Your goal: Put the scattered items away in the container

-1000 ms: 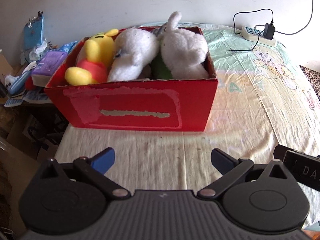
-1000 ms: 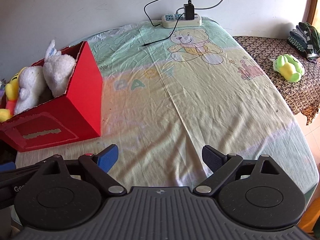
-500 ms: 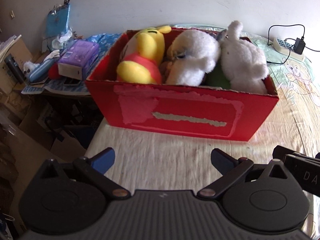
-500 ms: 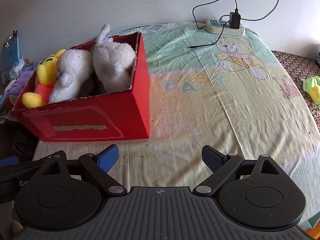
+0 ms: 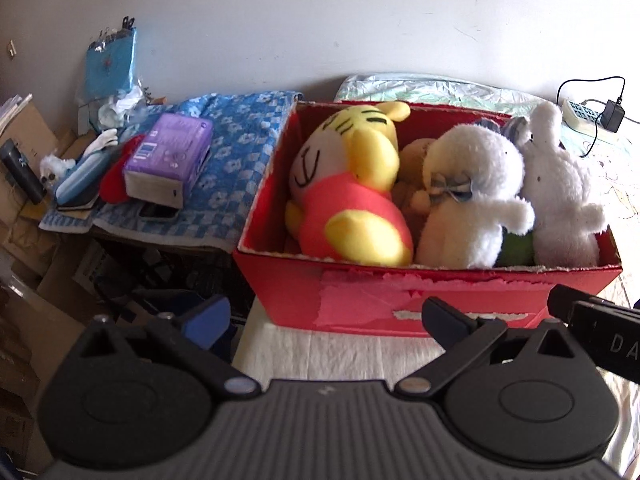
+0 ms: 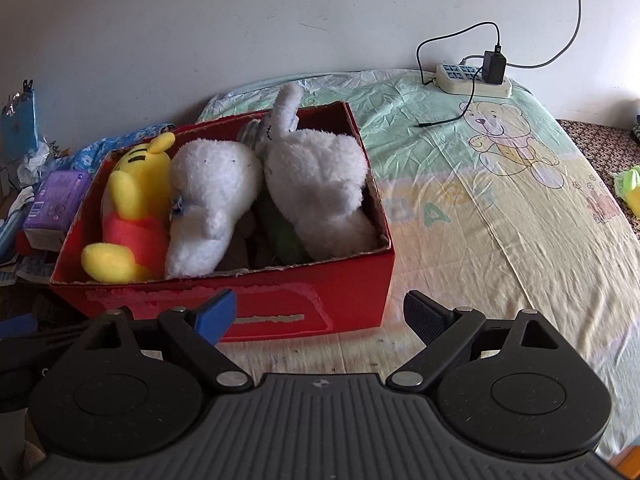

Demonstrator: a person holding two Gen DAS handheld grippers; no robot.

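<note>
A red cardboard box (image 5: 400,304) (image 6: 344,300) stands on the bed, packed with soft toys. A yellow plush with an orange shirt (image 5: 352,196) (image 6: 132,216) lies at its left end. Two white plush toys (image 5: 472,196) (image 6: 216,200) fill the middle and right, over a green one (image 5: 518,246). My left gripper (image 5: 326,318) is open and empty, just in front of the box's near left corner. Open and empty too, my right gripper (image 6: 320,314) hovers before the box's front wall. A green-yellow plush (image 6: 630,188) lies far right on a patterned cover.
A bear-print sheet (image 6: 500,208) covers the bed. A power strip with charger and cable (image 6: 474,78) sits by the wall. Left of the bed, a low table with a blue cloth (image 5: 236,160) holds a purple pack (image 5: 168,156) and clutter. Cardboard boxes (image 5: 24,280) stand below.
Both grippers have swung left and moved closer to the red box, which now fills more of each view. Their jaws stay open and empty.
</note>
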